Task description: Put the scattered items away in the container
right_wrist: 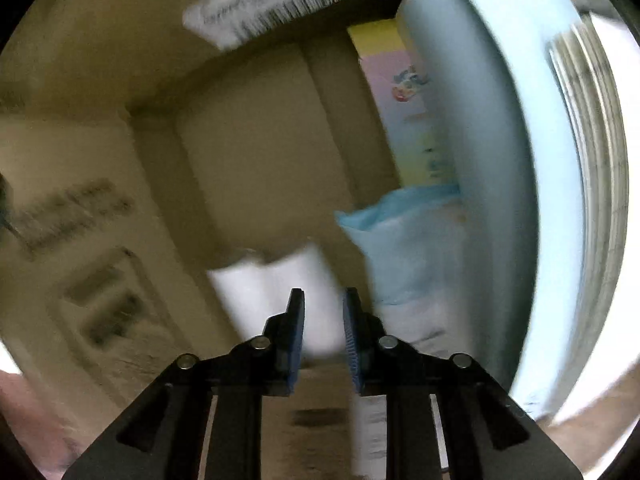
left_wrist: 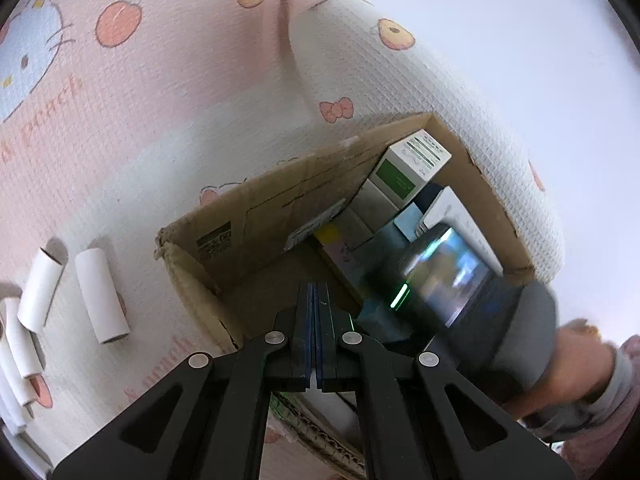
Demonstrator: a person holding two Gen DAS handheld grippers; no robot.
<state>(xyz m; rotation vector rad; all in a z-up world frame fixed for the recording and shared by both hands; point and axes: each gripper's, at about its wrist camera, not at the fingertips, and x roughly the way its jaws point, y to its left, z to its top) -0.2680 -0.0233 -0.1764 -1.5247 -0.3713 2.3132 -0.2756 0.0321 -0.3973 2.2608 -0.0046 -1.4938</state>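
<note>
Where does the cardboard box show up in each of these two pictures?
Left wrist view: the cardboard box sits mid-frame on the patterned mat, open, beyond the shut left gripper.
Right wrist view: its inner walls fill the frame.
Shared landmark: the barcode label on the inside wall.

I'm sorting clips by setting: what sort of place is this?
Probably a home, perhaps a child's room: a pink cartoon-cat play mat under an open brown cardboard box, with white cardboard tubes scattered on the mat.
</note>
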